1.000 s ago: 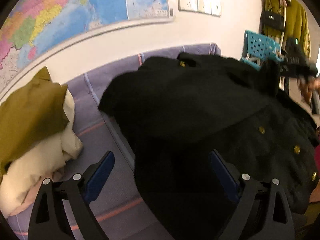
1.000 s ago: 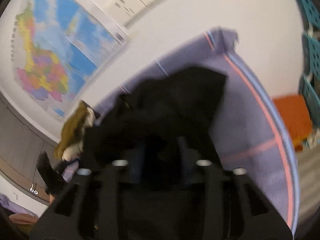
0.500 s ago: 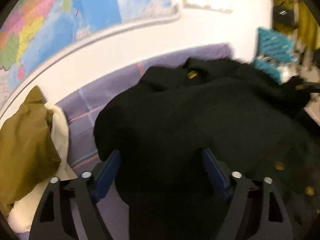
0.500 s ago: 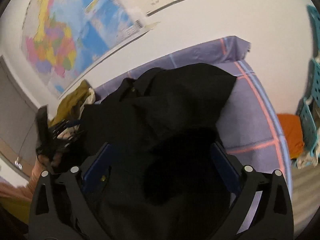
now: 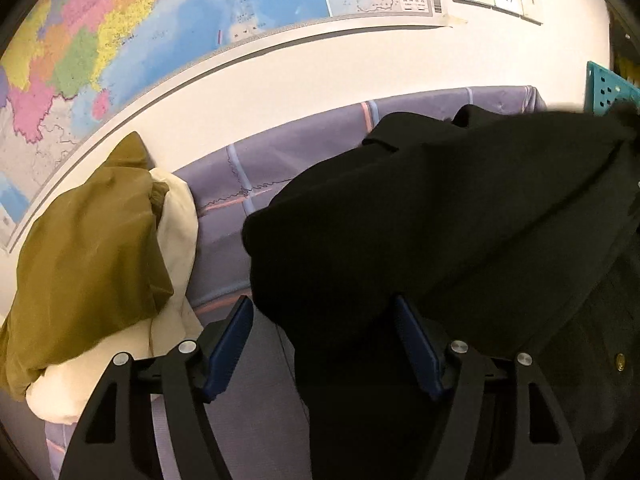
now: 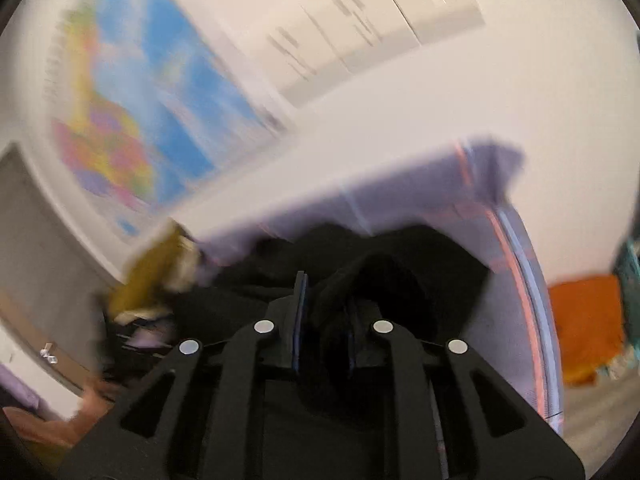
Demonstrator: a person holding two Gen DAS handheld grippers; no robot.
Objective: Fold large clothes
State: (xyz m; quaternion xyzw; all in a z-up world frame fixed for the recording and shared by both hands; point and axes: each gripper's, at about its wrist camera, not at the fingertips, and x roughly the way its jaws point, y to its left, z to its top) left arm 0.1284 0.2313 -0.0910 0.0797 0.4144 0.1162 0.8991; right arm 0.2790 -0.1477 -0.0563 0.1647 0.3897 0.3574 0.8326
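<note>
The black coat (image 5: 460,216) lies on the purple-covered bed (image 5: 256,176), bunched between the left gripper (image 5: 324,344)'s spread fingers; the right gripper (image 6: 323,320) is clamped on a fold (blurry); lift evenly, keeping the fold taut.

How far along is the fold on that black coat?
Early. Done: one flap of the black coat lies over its body on the purple sheet. In hand: right gripper pinches black cloth; left gripper is open around the fold. Left: remaining folds, squaring up.
</note>
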